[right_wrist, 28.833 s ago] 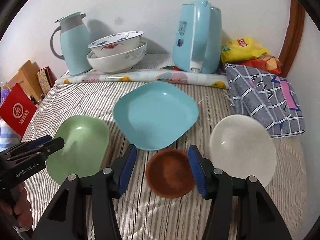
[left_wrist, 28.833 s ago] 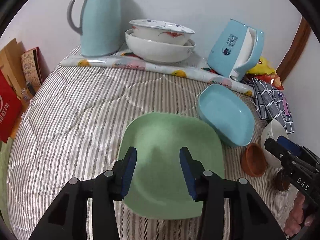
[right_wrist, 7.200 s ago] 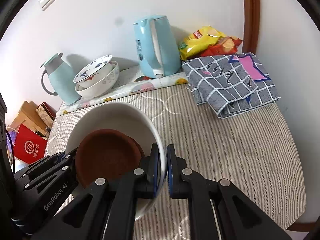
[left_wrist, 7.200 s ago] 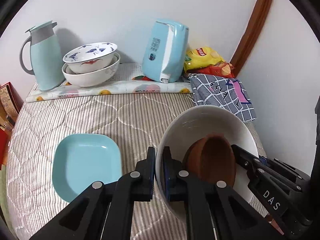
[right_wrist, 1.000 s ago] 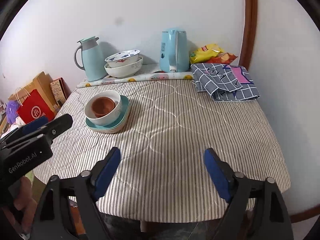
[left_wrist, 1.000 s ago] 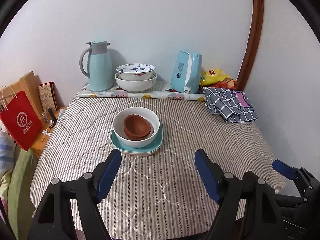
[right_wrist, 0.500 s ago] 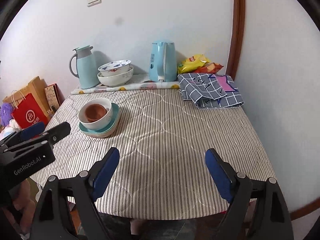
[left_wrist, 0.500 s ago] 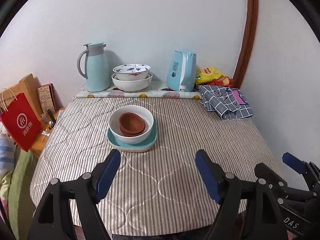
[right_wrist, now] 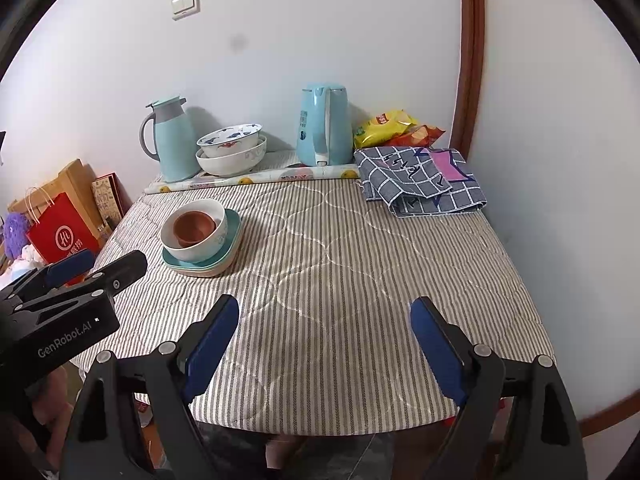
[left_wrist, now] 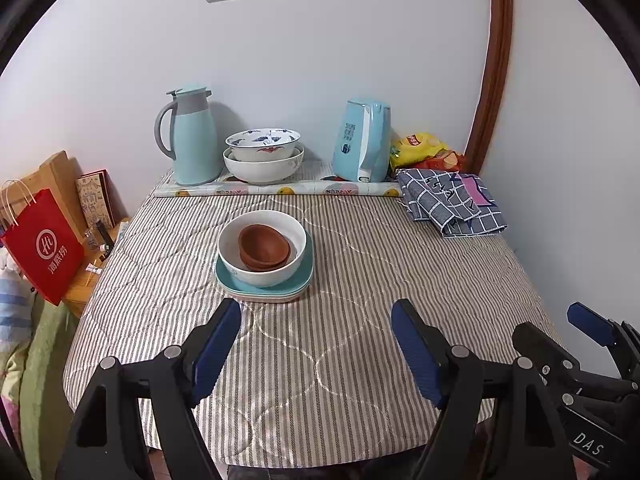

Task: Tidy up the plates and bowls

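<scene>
Looking at how things lie, the stacking step seems done — the brown bowl sits inside the white bowl, and that rests on the teal plate, with a paler plate edge showing under it, left of centre in the left wrist view. Both claws are spread wide with nothing between the jaws: left gripper at the bottom of its own frame, right gripper likewise. Each points down at a slant over the near edge of the striped tablecloth, well apart from the stack. My guess is nothing's left except maybe nudging the stack toward the patterned bowls at the back — that would call for a two-sided grip on the plate rim.
</scene>
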`<state>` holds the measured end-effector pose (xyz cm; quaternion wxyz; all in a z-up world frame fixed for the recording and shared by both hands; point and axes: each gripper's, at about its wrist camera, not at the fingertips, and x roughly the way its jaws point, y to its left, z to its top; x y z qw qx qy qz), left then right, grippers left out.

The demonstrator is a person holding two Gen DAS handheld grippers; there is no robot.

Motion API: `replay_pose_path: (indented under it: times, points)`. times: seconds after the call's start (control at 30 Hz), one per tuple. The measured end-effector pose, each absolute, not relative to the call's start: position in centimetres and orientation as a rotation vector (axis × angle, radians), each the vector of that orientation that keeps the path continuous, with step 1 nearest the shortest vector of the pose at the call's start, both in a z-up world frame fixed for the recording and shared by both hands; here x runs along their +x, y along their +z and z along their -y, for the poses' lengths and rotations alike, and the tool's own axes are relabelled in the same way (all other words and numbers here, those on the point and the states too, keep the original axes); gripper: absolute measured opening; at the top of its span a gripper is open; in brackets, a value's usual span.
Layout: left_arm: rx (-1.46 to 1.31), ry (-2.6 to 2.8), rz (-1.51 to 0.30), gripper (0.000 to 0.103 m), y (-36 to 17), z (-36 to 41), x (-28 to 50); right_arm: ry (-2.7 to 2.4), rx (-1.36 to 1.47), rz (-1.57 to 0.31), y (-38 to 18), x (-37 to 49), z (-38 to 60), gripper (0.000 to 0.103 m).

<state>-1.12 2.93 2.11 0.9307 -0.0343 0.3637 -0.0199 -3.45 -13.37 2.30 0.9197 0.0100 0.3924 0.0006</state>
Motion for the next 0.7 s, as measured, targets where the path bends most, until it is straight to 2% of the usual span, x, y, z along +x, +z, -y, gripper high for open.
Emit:
replay_pose_path:
  times: [0.7]
  points:
    - [-0.079,-0.059,-0.75,0.077,2.3,-2.62,-1.25,-0.005,0.02,-0.802,2.78,-3.87,13.18,0.087]
